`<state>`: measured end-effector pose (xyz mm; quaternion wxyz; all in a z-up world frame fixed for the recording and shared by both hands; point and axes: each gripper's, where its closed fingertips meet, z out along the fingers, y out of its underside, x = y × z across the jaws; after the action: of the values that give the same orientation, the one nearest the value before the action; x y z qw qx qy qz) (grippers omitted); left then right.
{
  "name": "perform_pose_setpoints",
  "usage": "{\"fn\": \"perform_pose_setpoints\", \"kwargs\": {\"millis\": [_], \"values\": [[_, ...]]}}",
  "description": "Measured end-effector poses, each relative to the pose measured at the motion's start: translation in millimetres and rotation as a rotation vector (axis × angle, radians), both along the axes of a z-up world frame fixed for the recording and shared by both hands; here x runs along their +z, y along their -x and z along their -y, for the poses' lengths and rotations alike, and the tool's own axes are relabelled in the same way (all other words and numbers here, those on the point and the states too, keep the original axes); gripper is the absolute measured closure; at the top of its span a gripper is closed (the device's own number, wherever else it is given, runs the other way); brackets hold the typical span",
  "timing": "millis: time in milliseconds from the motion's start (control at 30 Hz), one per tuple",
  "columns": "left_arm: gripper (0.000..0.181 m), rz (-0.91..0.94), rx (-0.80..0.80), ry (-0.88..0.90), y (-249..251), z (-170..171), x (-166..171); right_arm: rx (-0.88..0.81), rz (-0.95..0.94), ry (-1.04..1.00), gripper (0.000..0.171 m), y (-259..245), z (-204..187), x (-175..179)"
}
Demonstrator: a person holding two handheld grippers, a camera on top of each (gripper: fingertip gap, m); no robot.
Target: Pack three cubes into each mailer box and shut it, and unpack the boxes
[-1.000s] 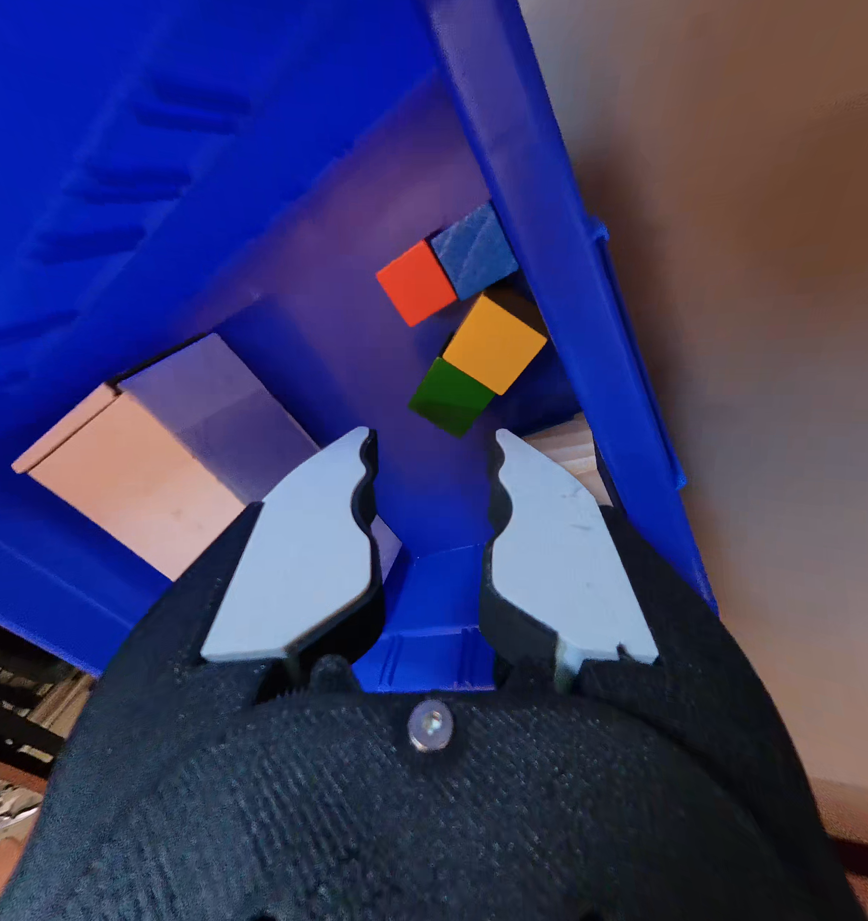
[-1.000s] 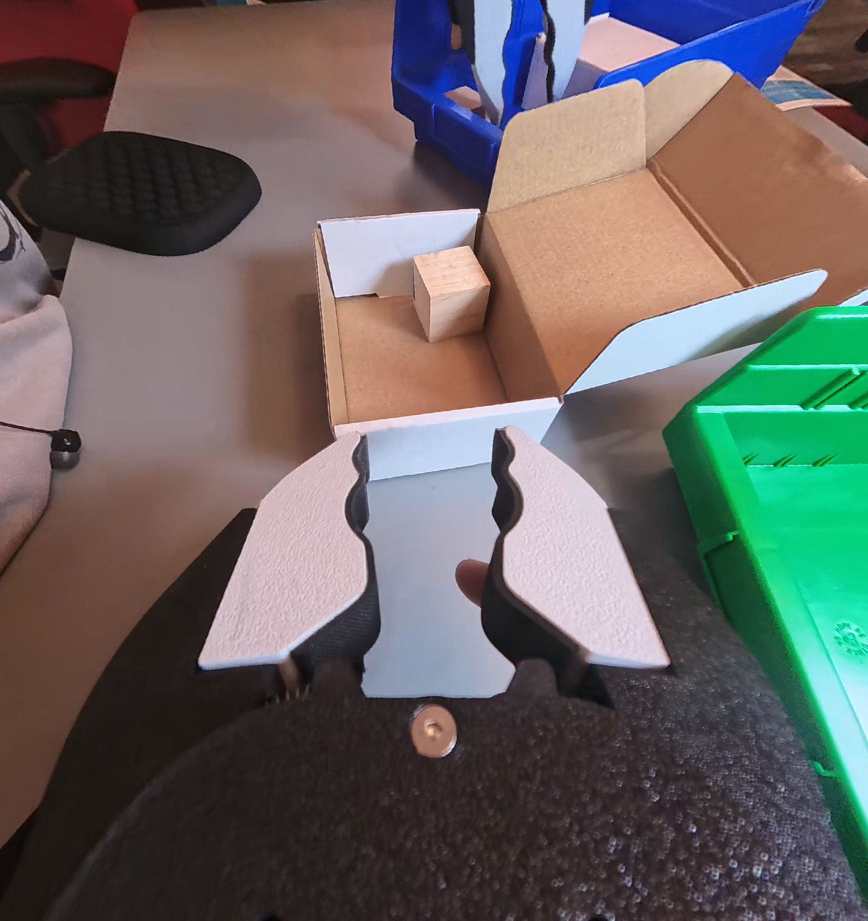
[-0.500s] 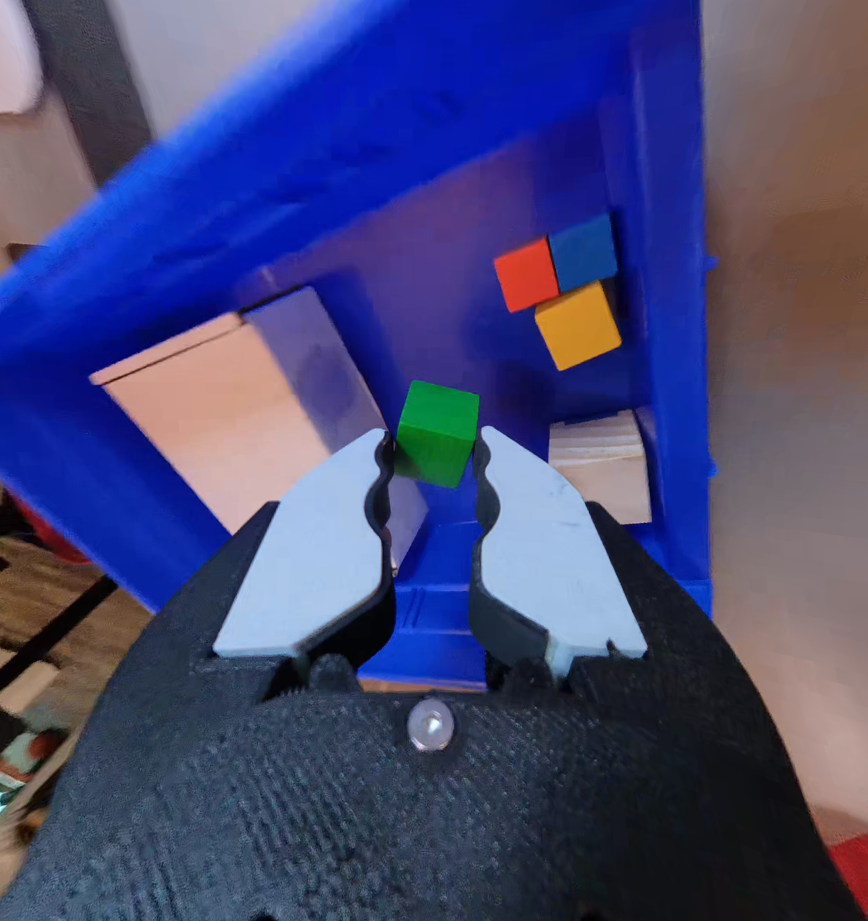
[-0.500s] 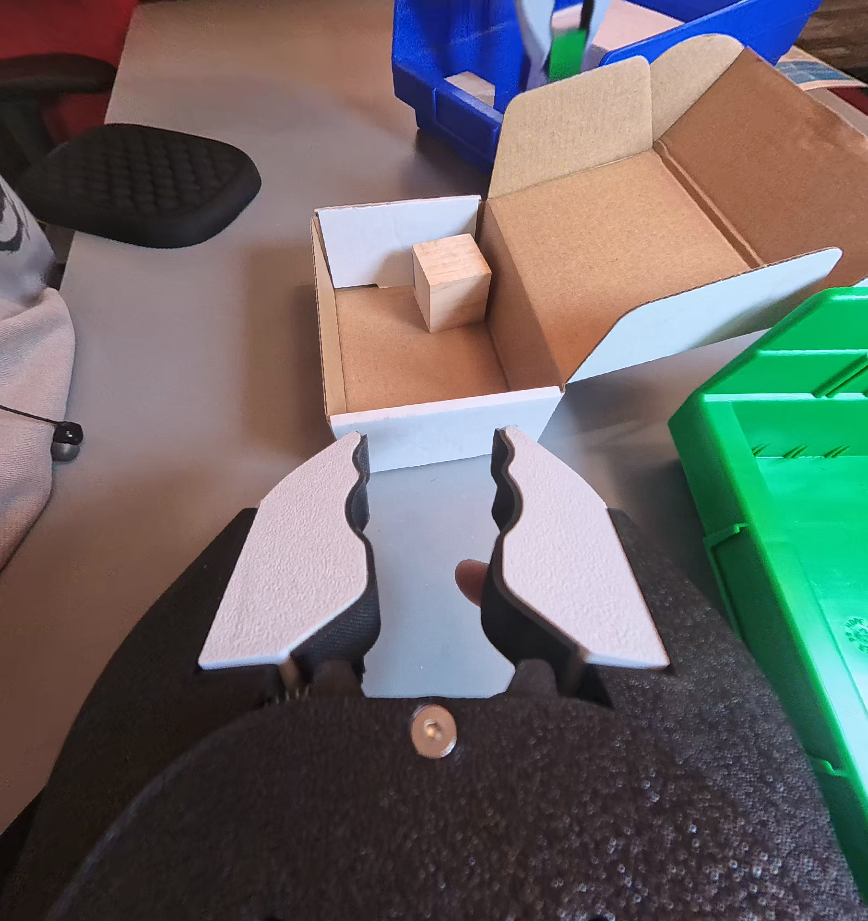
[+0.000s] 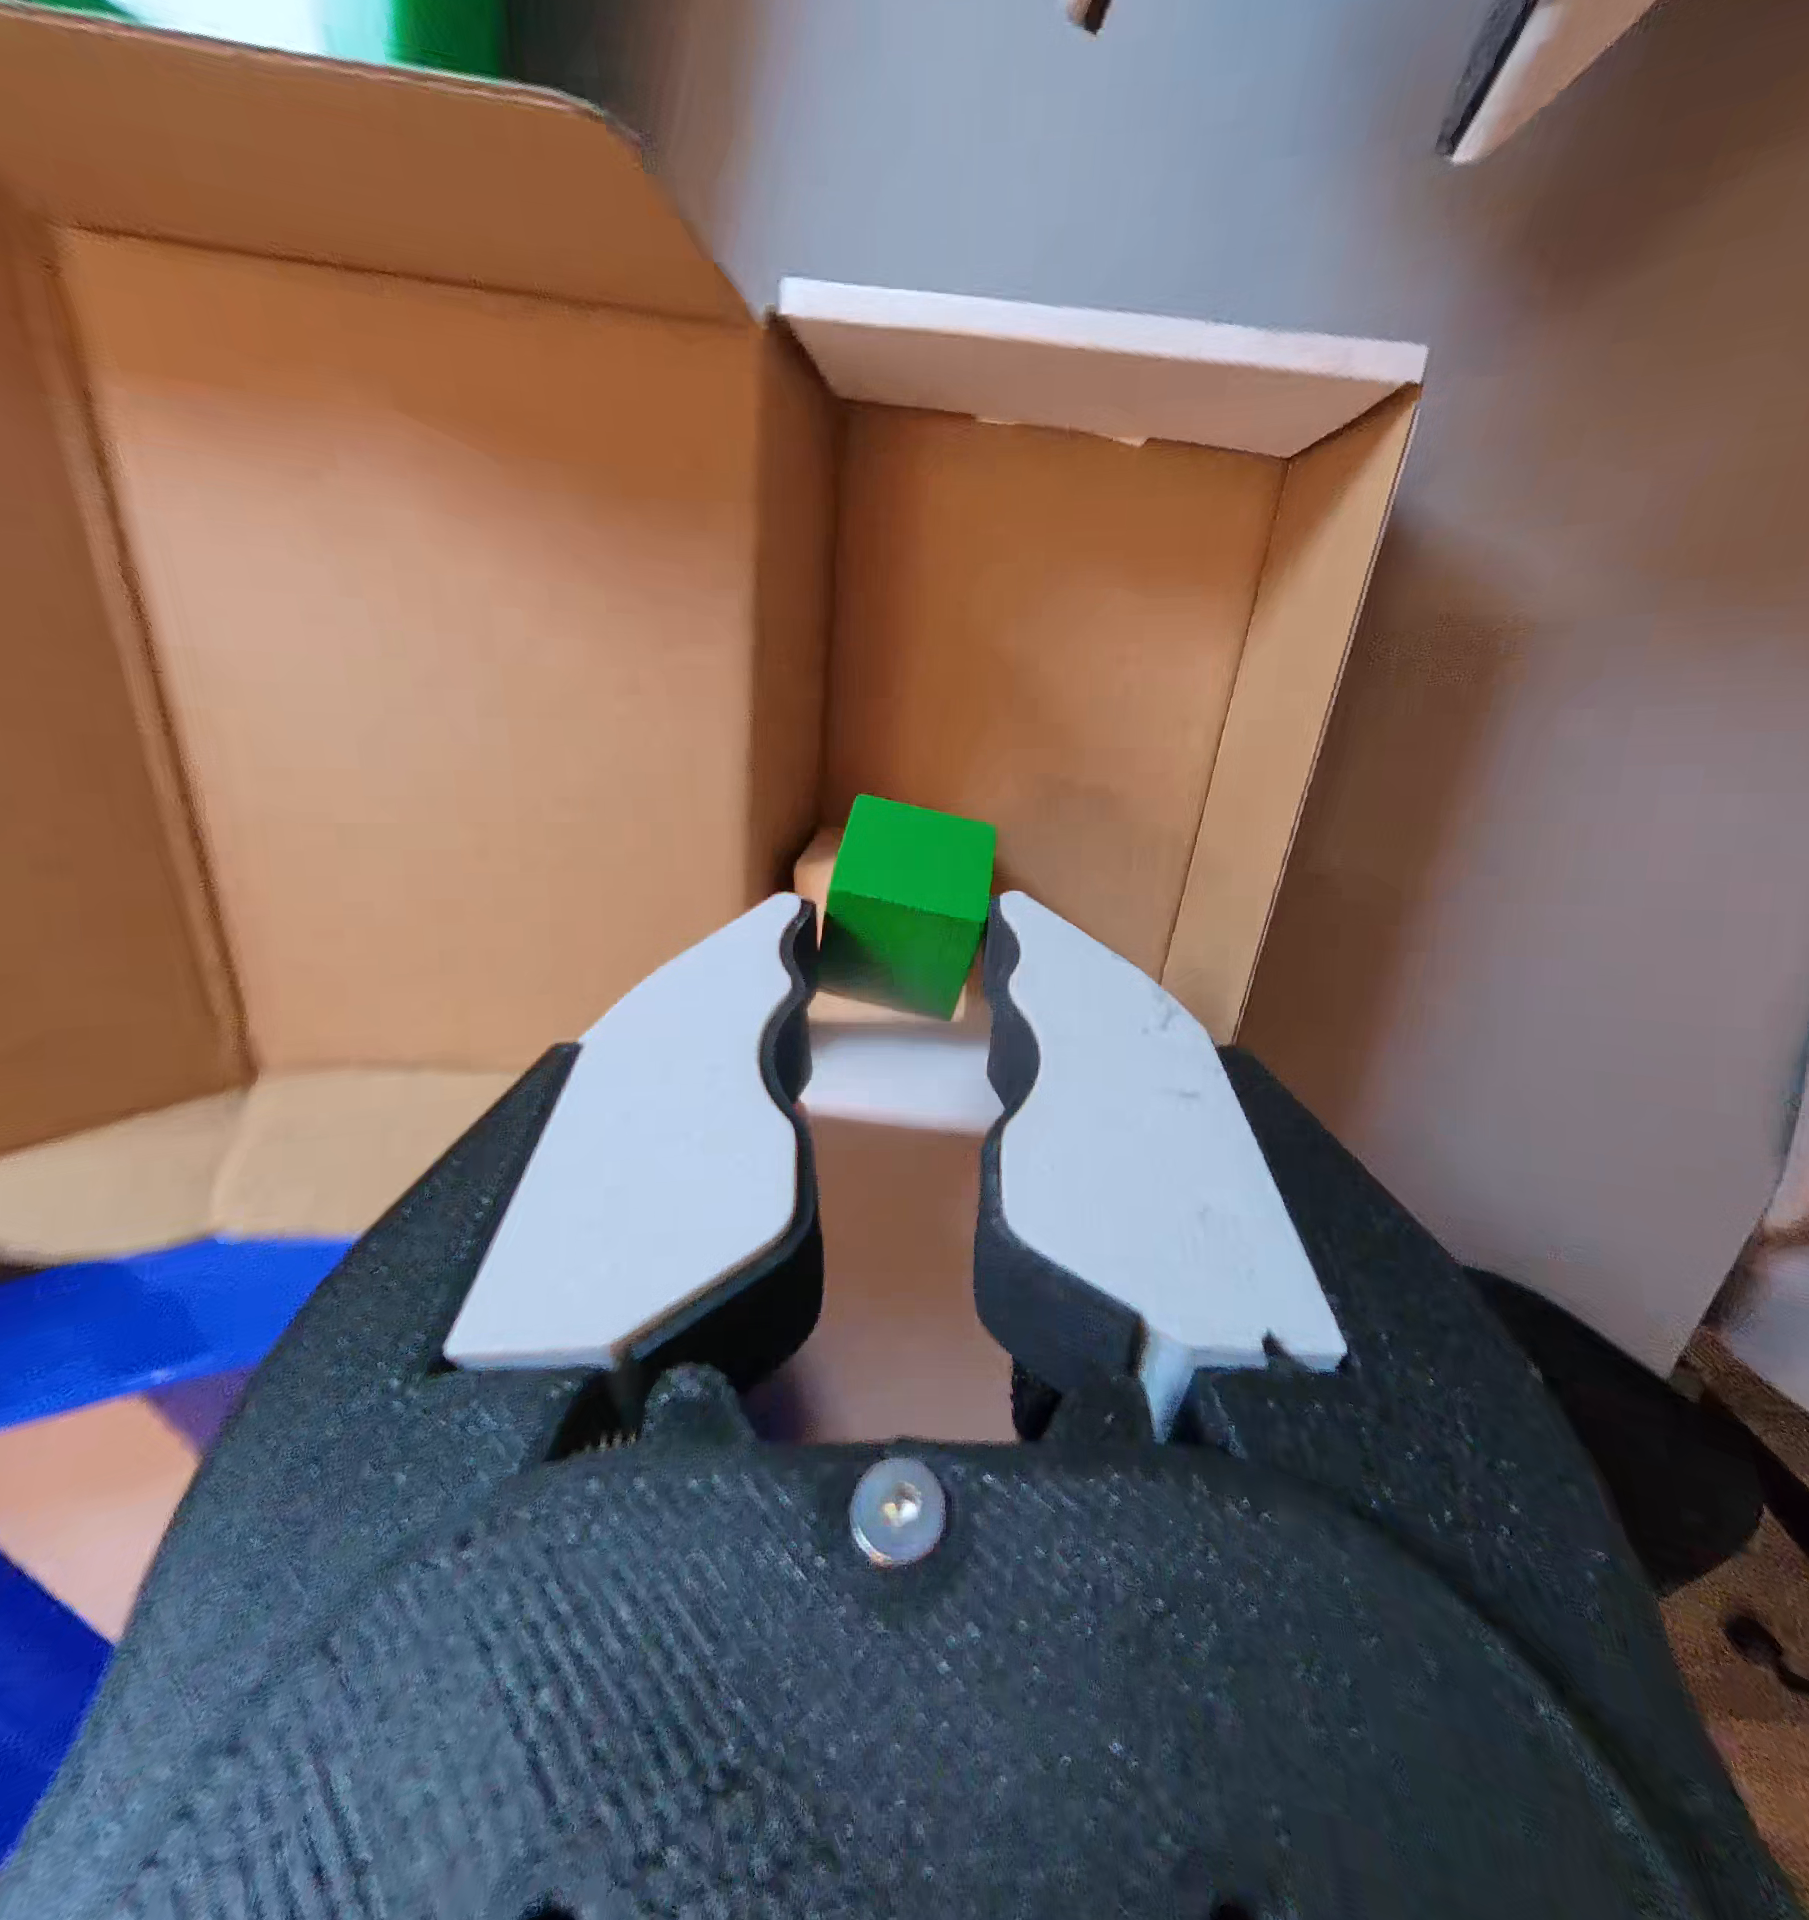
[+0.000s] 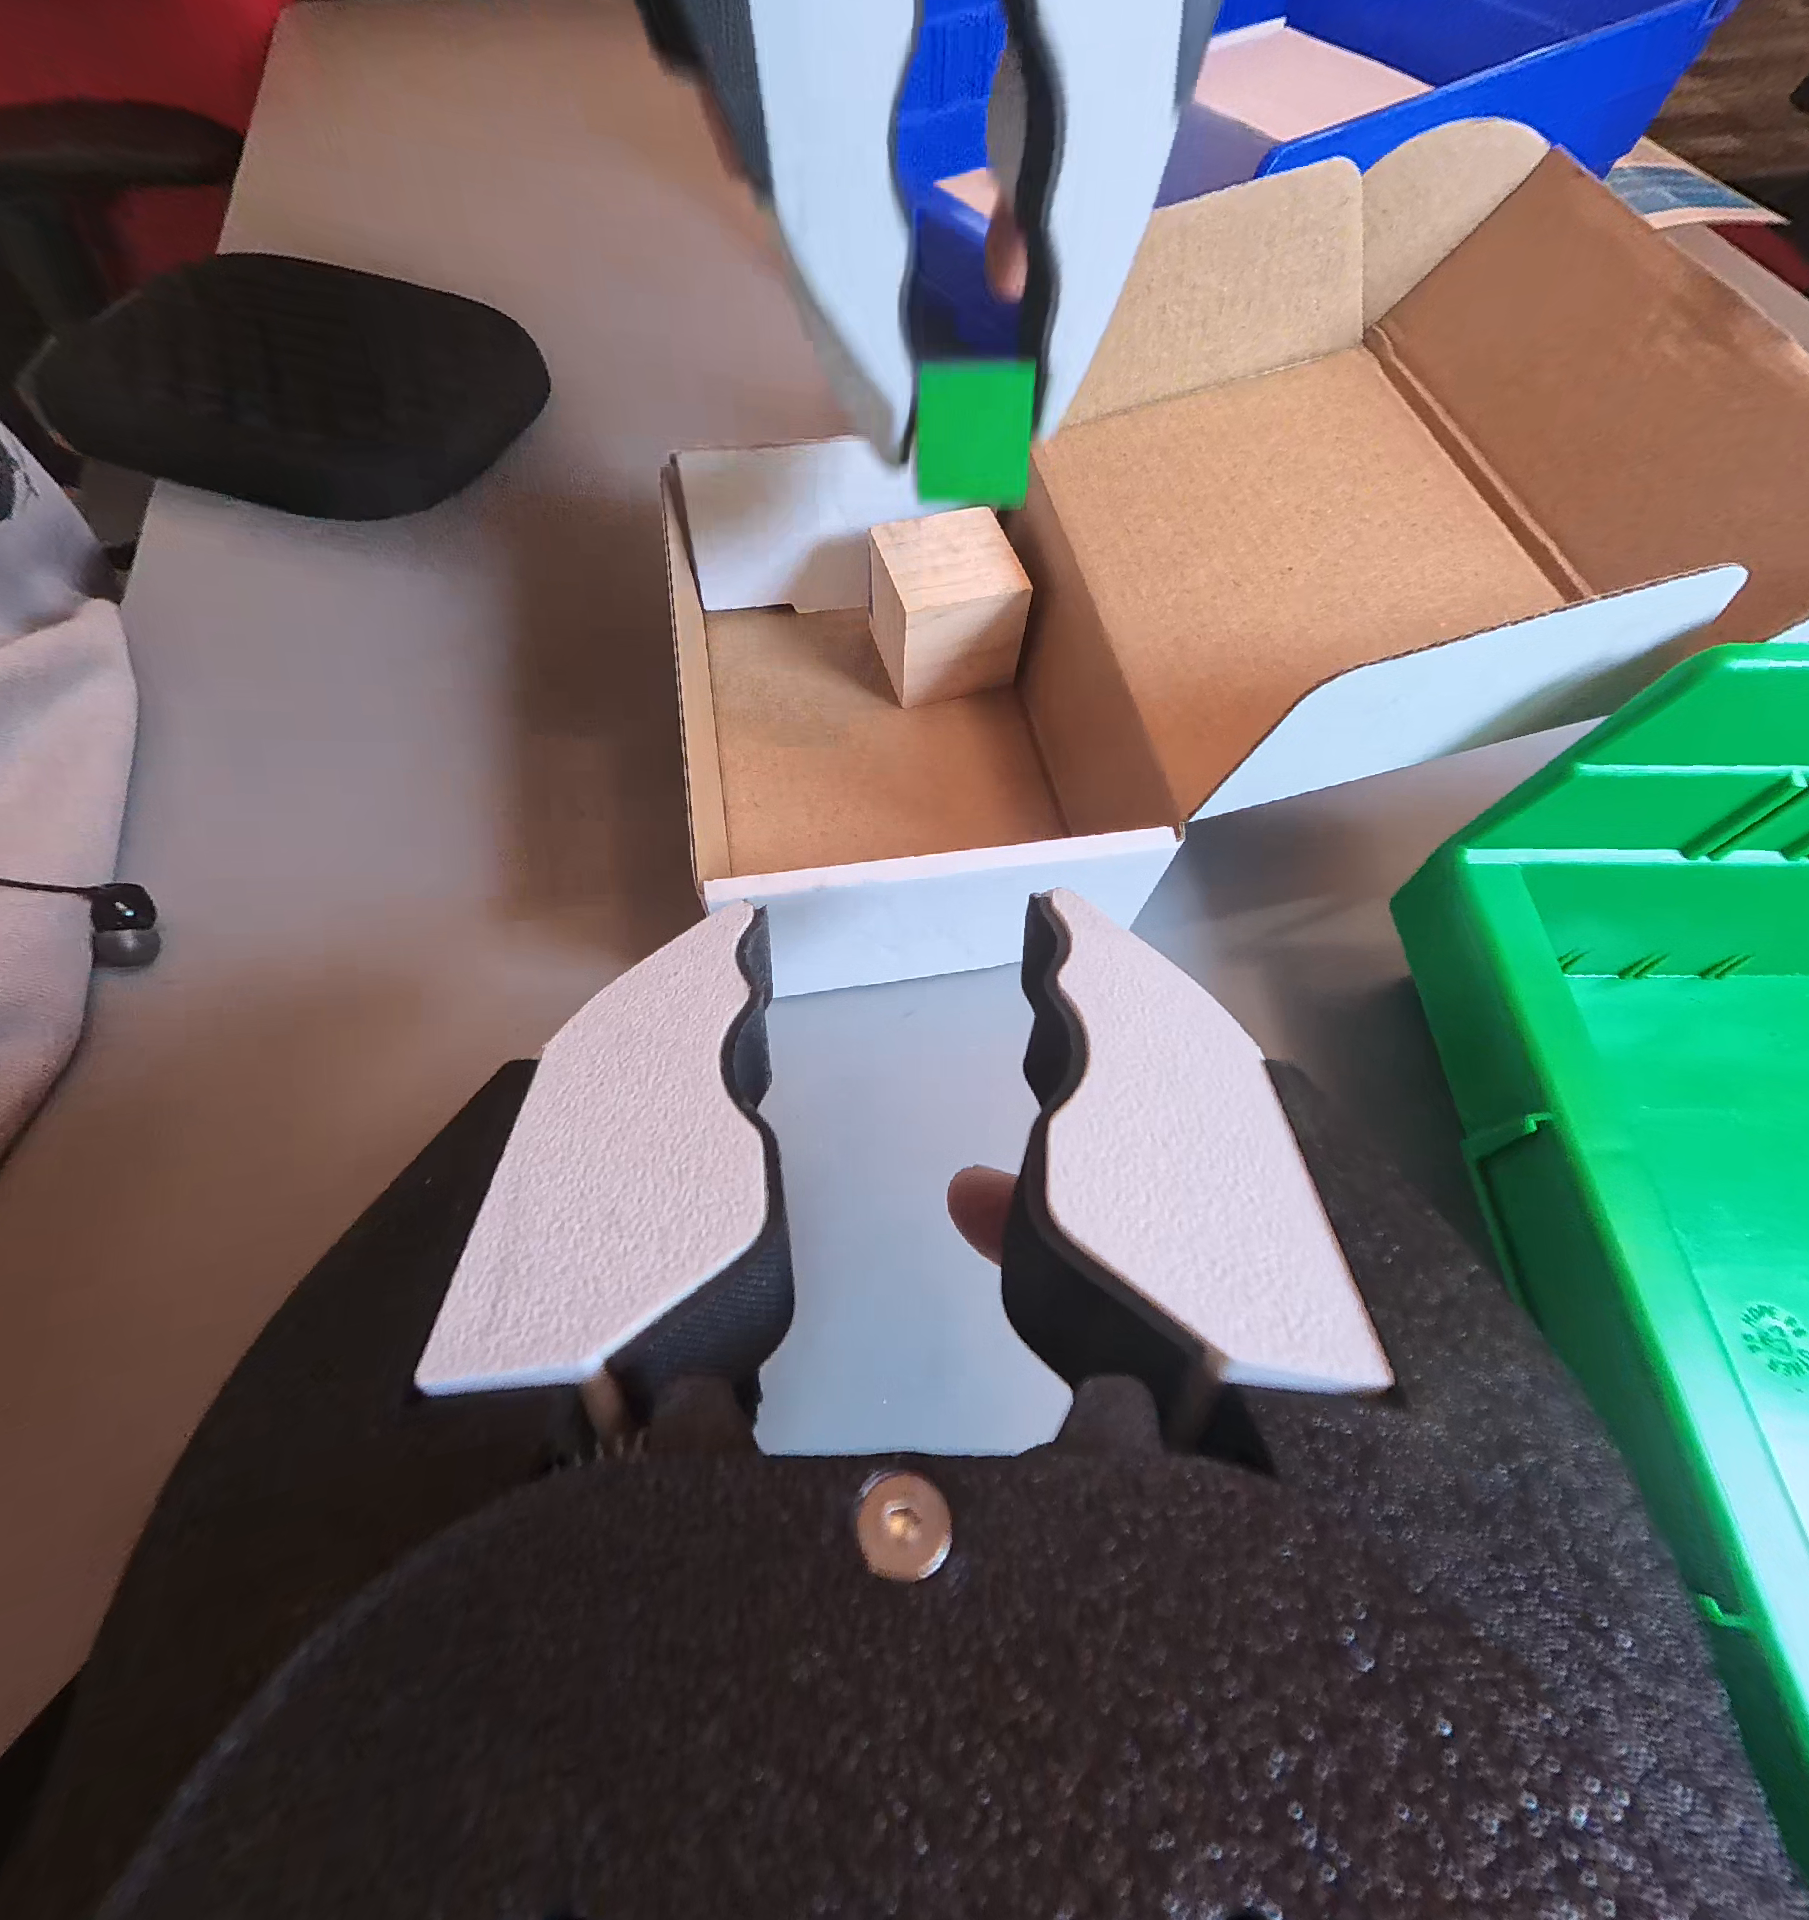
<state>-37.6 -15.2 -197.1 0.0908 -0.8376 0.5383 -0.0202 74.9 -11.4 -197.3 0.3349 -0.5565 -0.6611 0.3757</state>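
Note:
My left gripper [image 5: 900, 914] is shut on a green cube [image 5: 908, 902] and holds it above the open mailer box [image 5: 1232, 665]. In the right wrist view the left gripper [image 6: 973, 416] hangs over the box's far corner with the green cube [image 6: 973, 431] just above a plain wooden cube [image 6: 947, 613] that sits inside the box [image 6: 931, 914]. The box lid [image 6: 1295, 561] lies open to the right. My right gripper [image 6: 895, 935] is open and empty, on the table just in front of the box's near wall.
A blue bin [image 6: 1451, 94] stands behind the box, also at the lower left of the left wrist view [image 5: 100, 1340]. A green bin [image 6: 1689, 1039] stands at the right. A black padded armrest [image 6: 287, 384] and a person's grey sleeve [image 6: 17, 790] lie at the left. Tip to tip, the grippers are about 12 centimetres apart.
My left gripper closed on the green cube in the blue bin, lifted it out and carried it over the open mailer box. The right gripper stayed put.

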Motion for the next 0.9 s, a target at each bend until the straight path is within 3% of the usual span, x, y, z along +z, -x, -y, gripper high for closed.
{"fn": "perform_pose_setpoints", "kwargs": {"millis": [233,567,700,900], "values": [[0.151,-0.121,-0.044,0.108,-19.0,4.4,-54.4,0.006,0.010,-0.013,0.125,-1.3,0.6,-1.9],[0.143,-0.166,-0.073,0.081,-20.5,1.2,-55.9,0.004,0.002,-0.017,0.125,-3.5,-0.5,0.3],[0.143,-0.112,-0.068,0.001,-12.2,-7.2,-27.6,0.000,0.001,-0.019,0.125,-4.1,-1.6,0.7],[0.143,0.072,0.140,-0.273,50.4,-57.7,72.1,0.000,-0.002,-0.008,0.125,-4.3,-1.9,0.8]]}}
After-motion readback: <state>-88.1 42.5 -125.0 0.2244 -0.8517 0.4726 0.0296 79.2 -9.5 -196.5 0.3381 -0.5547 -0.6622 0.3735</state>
